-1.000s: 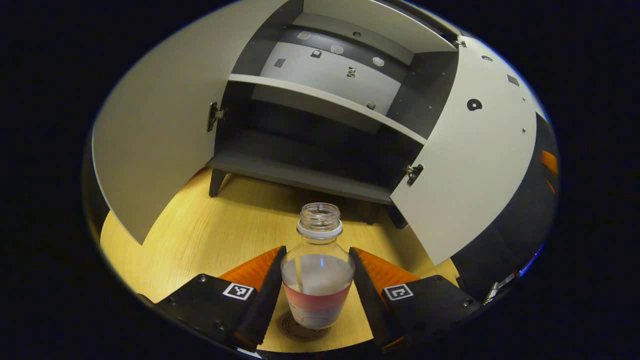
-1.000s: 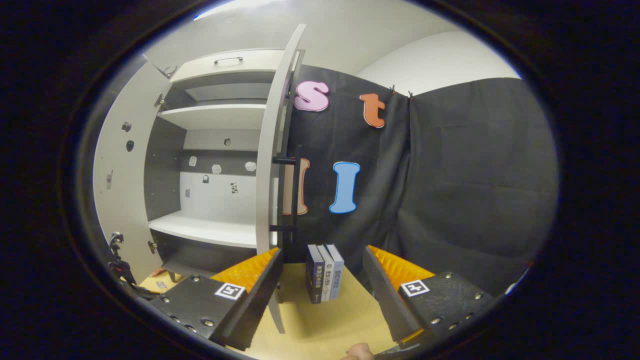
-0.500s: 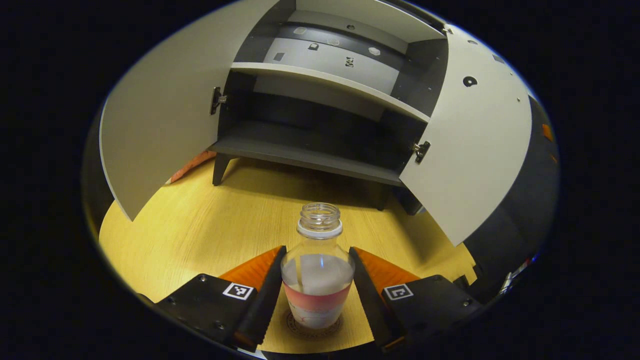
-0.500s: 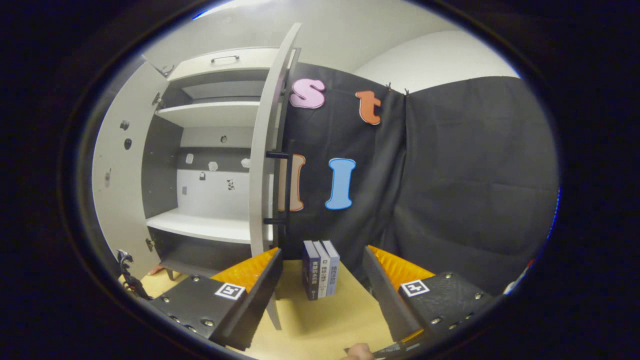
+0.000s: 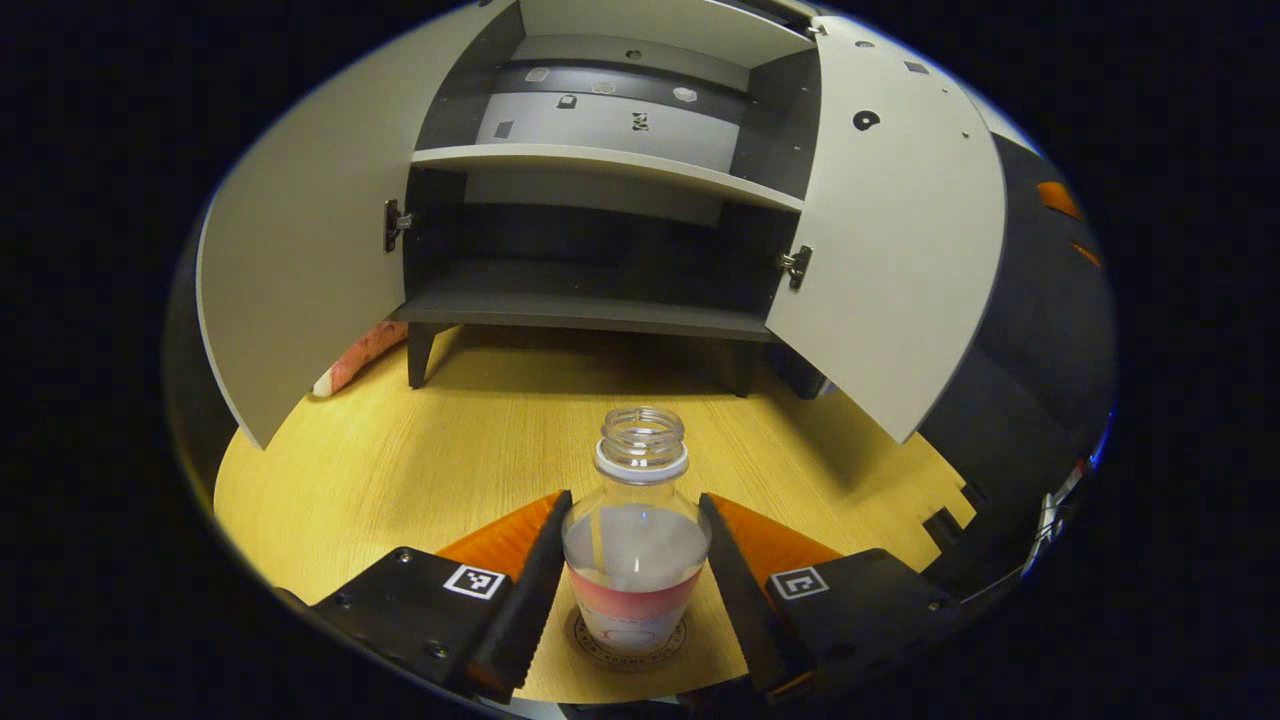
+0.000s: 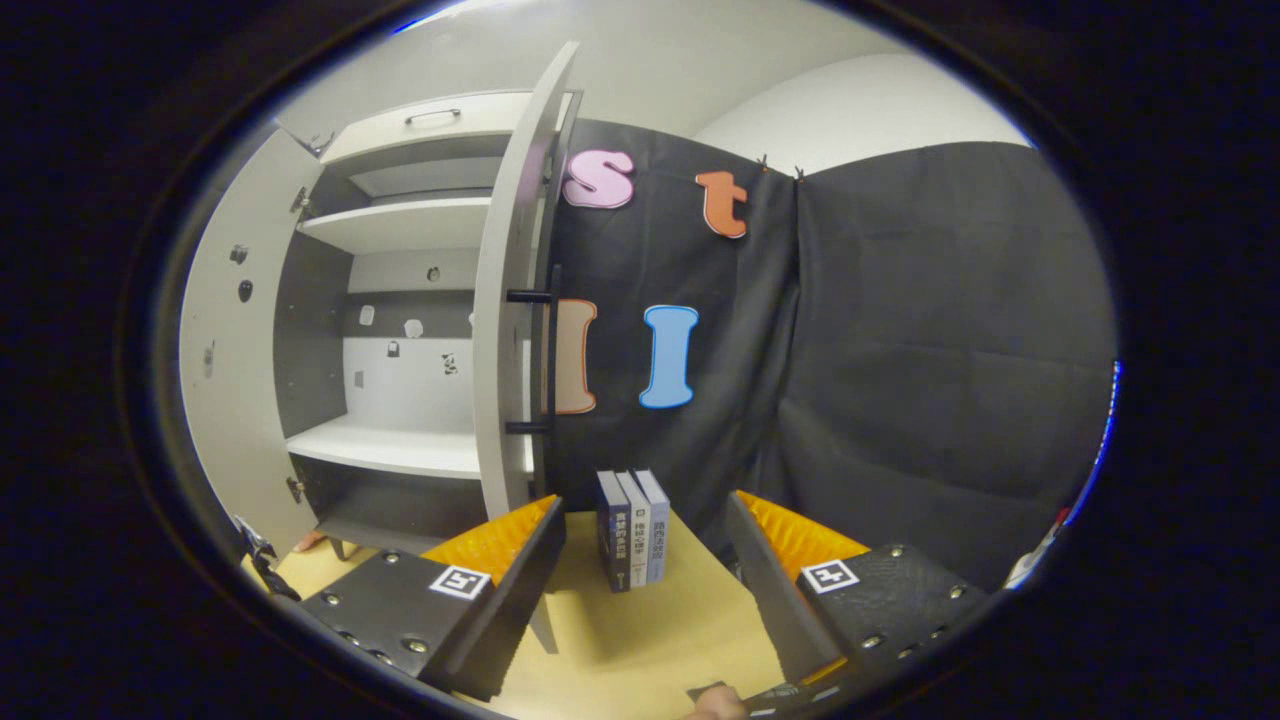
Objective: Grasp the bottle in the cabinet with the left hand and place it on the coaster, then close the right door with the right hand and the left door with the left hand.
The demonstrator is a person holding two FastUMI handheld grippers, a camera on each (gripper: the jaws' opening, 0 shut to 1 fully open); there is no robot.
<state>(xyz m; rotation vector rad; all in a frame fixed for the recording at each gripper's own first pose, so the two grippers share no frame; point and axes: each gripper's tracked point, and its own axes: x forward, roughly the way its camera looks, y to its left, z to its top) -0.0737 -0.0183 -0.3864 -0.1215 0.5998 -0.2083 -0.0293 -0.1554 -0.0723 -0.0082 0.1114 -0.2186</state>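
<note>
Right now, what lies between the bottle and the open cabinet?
Bare tabletop lies between the bottle and the cabinet, in the left gripper view.

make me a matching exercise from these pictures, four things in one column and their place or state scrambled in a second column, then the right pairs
Things
1. bottle
2. coaster
3. right door
4. books

Places or states
A. upright on the table near the black cloth
B. swung open, handle showing
C. flat on the table under the bottle
D. uncapped, between the left gripper's fingers

Pairs: 1-D, 2-C, 3-B, 4-A
</note>
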